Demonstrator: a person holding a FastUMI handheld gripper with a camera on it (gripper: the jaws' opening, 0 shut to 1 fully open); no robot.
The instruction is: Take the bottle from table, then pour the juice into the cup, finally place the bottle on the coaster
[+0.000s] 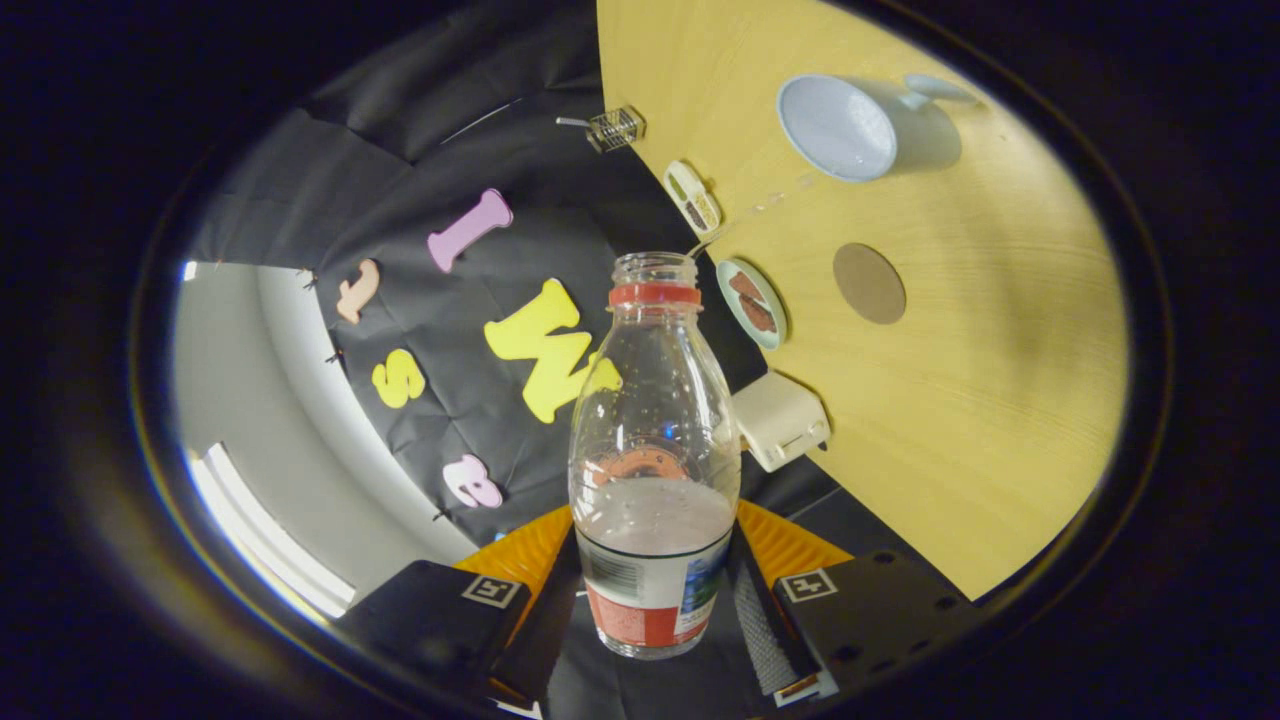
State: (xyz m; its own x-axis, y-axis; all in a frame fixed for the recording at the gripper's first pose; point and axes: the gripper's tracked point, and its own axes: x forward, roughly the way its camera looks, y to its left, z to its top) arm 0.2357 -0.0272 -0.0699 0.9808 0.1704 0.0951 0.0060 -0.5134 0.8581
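Note:
My gripper is shut on the lower body of a clear, uncapped bottle with a red neck ring and a label. Pale juice sits in the part of the bottle nearest the fingers. The whole view is rolled, so the wooden table stands to the right of the bottle. On it, beyond the bottle's mouth, is a pale blue cup whose opening faces the bottle. A faint thin streak runs from the mouth toward the cup. A round brown coaster lies on the table between the cup and the fingers.
Along the table's edge by the booth wall are a small plate with brown food, a white box, a small oval tray and a wire basket. Bare wood lies around the coaster.

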